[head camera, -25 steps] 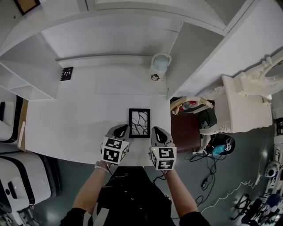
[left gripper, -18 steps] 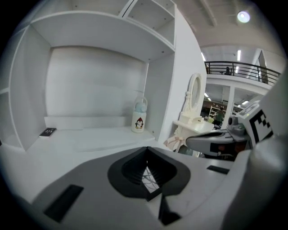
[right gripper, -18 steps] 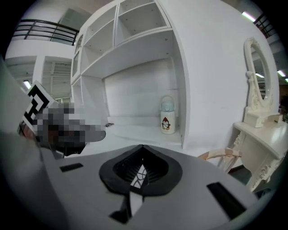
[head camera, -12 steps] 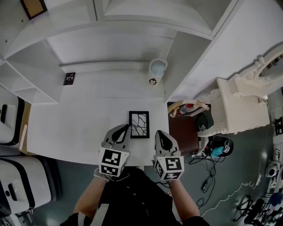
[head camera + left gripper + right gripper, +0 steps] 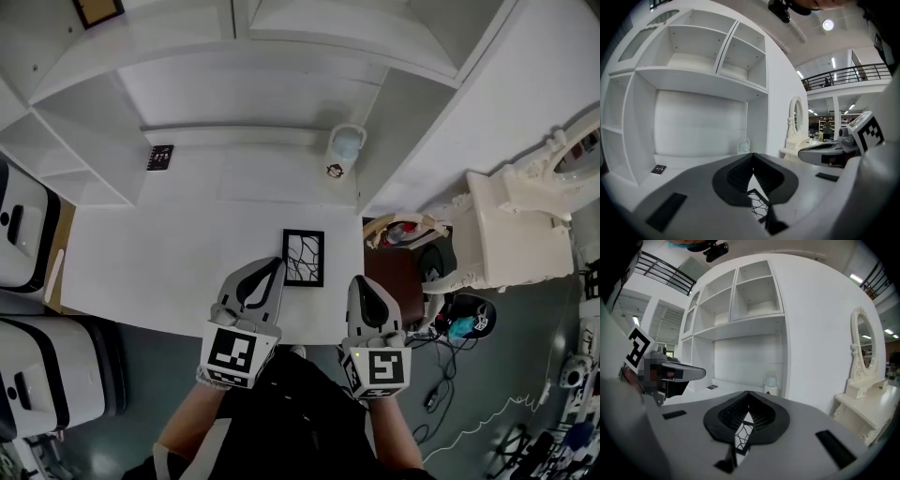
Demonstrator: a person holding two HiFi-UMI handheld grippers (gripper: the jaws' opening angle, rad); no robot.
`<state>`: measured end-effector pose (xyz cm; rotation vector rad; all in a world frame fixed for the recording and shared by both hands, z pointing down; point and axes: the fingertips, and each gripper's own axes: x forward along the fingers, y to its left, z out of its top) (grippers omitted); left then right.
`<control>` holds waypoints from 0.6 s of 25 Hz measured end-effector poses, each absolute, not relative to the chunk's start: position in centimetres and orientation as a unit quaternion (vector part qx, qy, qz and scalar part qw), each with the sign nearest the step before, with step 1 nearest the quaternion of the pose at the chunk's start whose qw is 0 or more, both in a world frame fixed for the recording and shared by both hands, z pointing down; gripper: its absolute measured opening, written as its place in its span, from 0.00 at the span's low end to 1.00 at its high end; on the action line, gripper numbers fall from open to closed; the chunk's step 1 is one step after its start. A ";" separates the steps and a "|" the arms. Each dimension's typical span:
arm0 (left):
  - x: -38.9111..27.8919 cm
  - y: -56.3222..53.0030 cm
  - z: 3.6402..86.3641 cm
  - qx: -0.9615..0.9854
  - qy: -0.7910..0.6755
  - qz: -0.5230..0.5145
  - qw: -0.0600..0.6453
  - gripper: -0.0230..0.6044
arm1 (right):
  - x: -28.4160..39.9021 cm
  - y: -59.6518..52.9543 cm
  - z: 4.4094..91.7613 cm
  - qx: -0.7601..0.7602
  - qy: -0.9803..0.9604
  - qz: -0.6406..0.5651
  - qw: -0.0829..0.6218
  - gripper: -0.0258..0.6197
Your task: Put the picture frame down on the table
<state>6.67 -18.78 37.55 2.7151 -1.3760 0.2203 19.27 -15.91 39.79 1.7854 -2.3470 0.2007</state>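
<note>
The black picture frame [image 5: 304, 257] with a white branching pattern lies flat on the white table [image 5: 169, 272], near its front right corner. Both grippers hover at the table's front edge, apart from the frame. My left gripper [image 5: 265, 274] is just left of the frame, jaws shut and holding nothing. Further back and to the frame's right, my right gripper [image 5: 365, 291] is also shut and holds nothing. In the left gripper view the frame [image 5: 758, 202] shows through the gap below the left gripper [image 5: 752, 157]. The right gripper view shows the frame [image 5: 743, 437] below the right gripper [image 5: 748, 394].
A white jar with a handle [image 5: 345, 145] stands at the back right of the table, a small black card [image 5: 160, 157] at the back left. Shelves rise behind. A brown stool [image 5: 394, 272] and an ornate white dresser [image 5: 525, 225] stand to the right; white machines [image 5: 28, 234] to the left.
Both grippers have drawn back from the frame toward the person and the table's front edge. The frame stays flat on the table.
</note>
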 end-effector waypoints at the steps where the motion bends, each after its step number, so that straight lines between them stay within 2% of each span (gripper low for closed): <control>1: 6.6 -18.6 36.9 0.888 -0.453 0.067 0.042 0.04 | 19.2 -15.6 39.3 0.601 -0.791 0.063 0.091 0.04; 15: 4.8 -16.8 32.4 0.881 -0.471 0.030 0.041 0.04 | 17.7 -14.4 34.6 0.592 -0.803 0.015 0.069 0.04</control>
